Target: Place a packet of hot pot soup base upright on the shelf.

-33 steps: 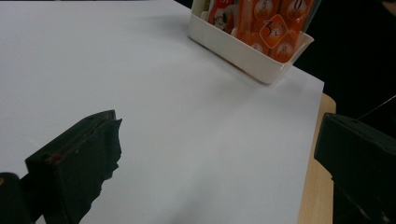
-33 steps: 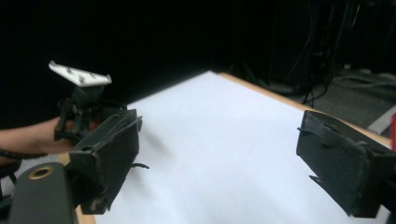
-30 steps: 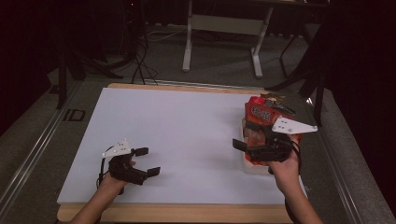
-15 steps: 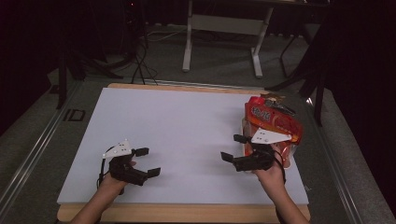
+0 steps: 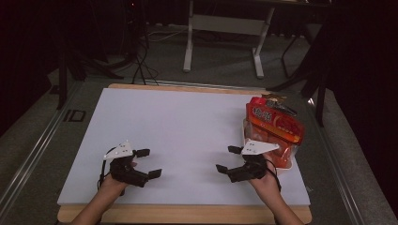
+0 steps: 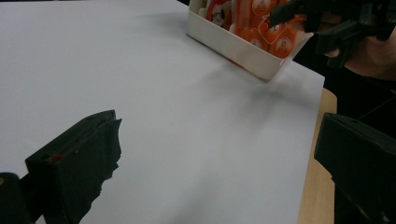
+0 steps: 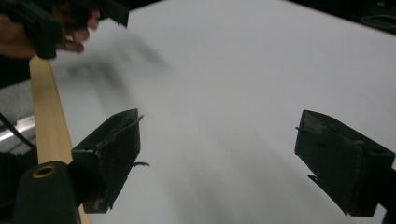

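Note:
A white tray point(image 5: 246, 137) full of orange-red snack packets point(image 5: 275, 123) stands at the right edge of the white table sheet point(image 5: 187, 131). In the left gripper view the tray point(image 6: 233, 45) lies far ahead with orange packets point(image 6: 275, 35) in it. My left gripper point(image 5: 149, 163) rests near the front left of the sheet, open and empty. My right gripper point(image 5: 228, 158) hovers just left of the tray's near end, open with nothing between its jaws. Its jaws point across the bare sheet point(image 7: 224, 93) toward the left gripper point(image 7: 70, 18).
A wooden table edge point(image 5: 187, 213) runs along the front. Behind the table stand a white metal frame point(image 5: 223, 28) and dark stands with cables point(image 5: 141, 51) on the grey floor. A metal rail point(image 5: 28, 150) runs along the left side.
My right gripper has moved off the tray toward the left and nearer the front edge, now over bare sheet. The left gripper has stayed put.

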A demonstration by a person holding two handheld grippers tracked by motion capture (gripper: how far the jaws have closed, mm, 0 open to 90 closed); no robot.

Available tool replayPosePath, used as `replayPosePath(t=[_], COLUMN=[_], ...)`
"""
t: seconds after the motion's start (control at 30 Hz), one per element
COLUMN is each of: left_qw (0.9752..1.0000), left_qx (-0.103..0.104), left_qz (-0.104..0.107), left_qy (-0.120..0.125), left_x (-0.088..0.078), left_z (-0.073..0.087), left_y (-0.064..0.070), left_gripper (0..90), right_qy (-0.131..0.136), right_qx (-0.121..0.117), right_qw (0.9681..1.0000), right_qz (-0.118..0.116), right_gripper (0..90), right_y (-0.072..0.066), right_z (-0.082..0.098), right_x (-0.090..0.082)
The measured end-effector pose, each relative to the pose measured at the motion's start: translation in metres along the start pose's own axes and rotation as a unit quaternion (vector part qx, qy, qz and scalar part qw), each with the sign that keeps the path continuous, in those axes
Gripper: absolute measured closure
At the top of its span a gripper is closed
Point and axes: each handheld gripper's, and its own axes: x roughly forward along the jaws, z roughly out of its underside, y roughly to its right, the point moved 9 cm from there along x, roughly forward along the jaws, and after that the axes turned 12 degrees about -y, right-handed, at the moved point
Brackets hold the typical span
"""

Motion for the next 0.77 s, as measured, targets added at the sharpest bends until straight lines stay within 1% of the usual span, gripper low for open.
replayPosePath(t=[0.1, 0.33, 0.47, 0.57, 0.77], left_qw=[1.0000, 1.0000, 0.9999, 0.9998, 0.9998], left_qx=[0.001, 0.005, 0.011, 0.015, 0.016], left_qz=[0.000, -0.003, -0.007, -0.010, -0.008], left_qy=[0.000, -0.003, -0.006, -0.008, -0.009], left_x=[0.000, 0.000, 0.001, 0.001, 0.002], left_z=[0.000, 0.001, 0.002, 0.003, 0.003], left_y=[0.000, 0.000, 0.001, 0.002, 0.003], left_gripper=[0.4, 0.4, 0.4, 0.4, 0.4], right_qy=[-0.010, -0.025, -0.036, -0.035, -0.039], right_qx=[-0.007, 0.004, 0.000, 0.006, 0.001], right_qw=[0.9999, 0.9995, 0.9988, 0.9989, 0.9986], right_qz=[0.009, 0.019, 0.033, 0.030, 0.036], right_gripper=[14.0, 14.0, 14.0, 14.0, 14.1], right_y=[0.000, 0.005, 0.009, 0.010, 0.012], right_z=[0.004, 0.015, 0.022, 0.024, 0.025], right_x=[0.003, 0.005, 0.006, 0.006, 0.007])
